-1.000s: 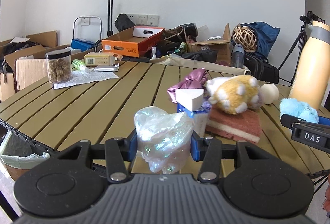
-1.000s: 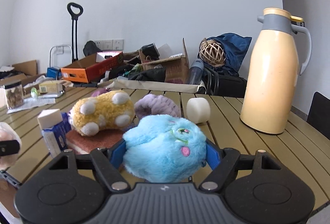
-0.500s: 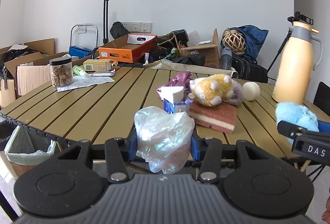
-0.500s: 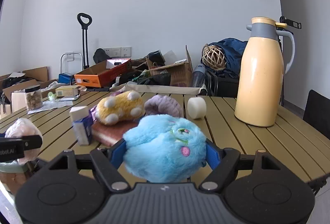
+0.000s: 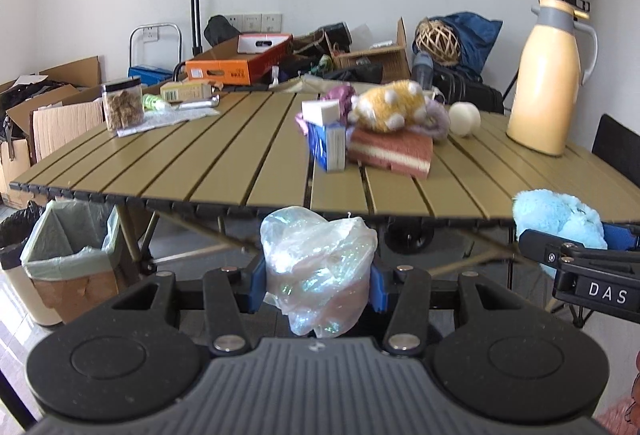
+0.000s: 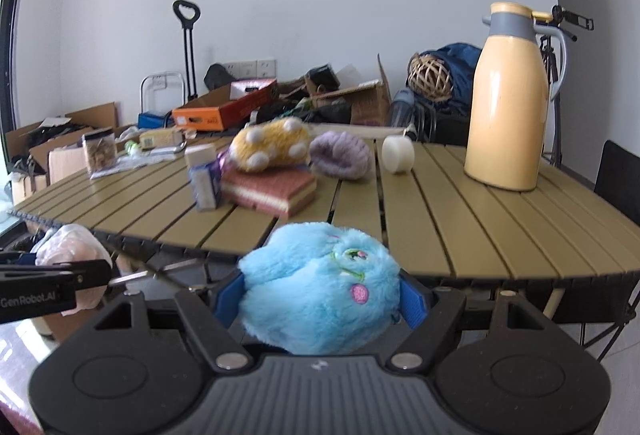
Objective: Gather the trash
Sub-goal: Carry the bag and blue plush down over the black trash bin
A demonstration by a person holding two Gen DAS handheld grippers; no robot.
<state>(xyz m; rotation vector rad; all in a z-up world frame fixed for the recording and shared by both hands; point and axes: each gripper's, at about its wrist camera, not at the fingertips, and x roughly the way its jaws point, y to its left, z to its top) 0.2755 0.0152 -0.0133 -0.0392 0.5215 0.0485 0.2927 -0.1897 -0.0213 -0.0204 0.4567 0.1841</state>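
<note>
The left gripper (image 5: pixel 318 281) is clamped on a crumpled plastic bag (image 5: pixel 316 267), held off the table (image 5: pixel 240 163), just out from its near edge with open floor beneath. The right gripper (image 6: pixel 320 297) grips a blue plush (image 6: pixel 320 287), also clear of the near edge. A lined bin (image 5: pixel 68 255) stands on the floor under the table's left corner, well apart from both. On the table, a carton (image 5: pixel 328 145), sponge (image 5: pixel 390 151) and yellow plush (image 5: pixel 390 107) cluster mid-table; a jug (image 5: pixel 546 83) stands near the right edge.
</note>
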